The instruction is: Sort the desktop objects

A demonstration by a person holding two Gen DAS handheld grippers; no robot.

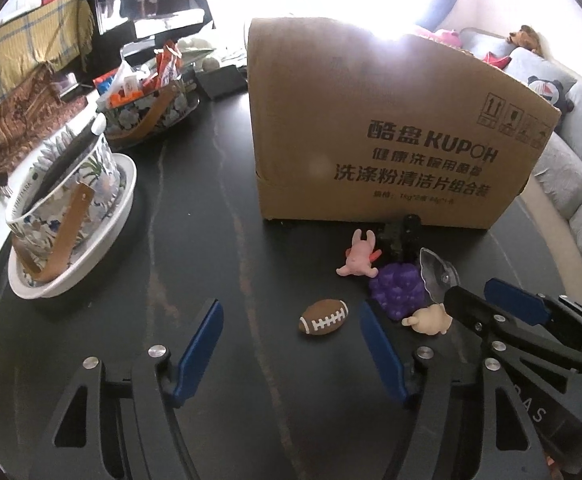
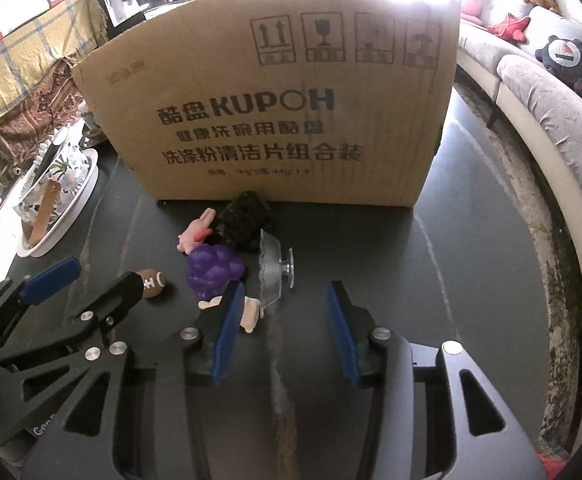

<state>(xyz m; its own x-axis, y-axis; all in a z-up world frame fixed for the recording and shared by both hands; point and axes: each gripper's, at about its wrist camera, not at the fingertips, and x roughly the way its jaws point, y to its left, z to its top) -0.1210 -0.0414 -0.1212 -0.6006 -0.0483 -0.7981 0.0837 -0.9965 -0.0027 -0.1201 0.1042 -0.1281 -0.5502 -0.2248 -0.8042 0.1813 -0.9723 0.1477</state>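
Dark table [image 1: 195, 208] is carrying a tall cardboard box [image 1: 375, 120] at the back, with a cluster of small toys lying just in front of it. A flowered pot in a white dish [image 1: 103, 216] is sitting well off to the left, and a flowered bowl of packets [image 1: 151, 100] is standing behind it. Left tool [image 1: 291, 344] is hanging spread, nothing between its blue pads; the toy football [image 1: 324, 317] is lying just ahead of the gap. Right tool [image 2: 287, 308] is standing partly spread, pads pressing on nothing; the beige figure [image 2: 251, 312] is lying against its left pad, outside the gap as far as I can tell. Purple grape bunch [image 1: 399, 288] is looking soft and light, best taken across its widest part. Clear suction cup [image 2: 273, 276] is looking thin and slippery; its stem is probably the surest hold. Pink rabbit [image 1: 357, 260] is looking light and rubbery. A black object [image 2: 245, 220] against the box is too dark to identify. The box's contents are hidden, and the beige figure is partly covered in both views.
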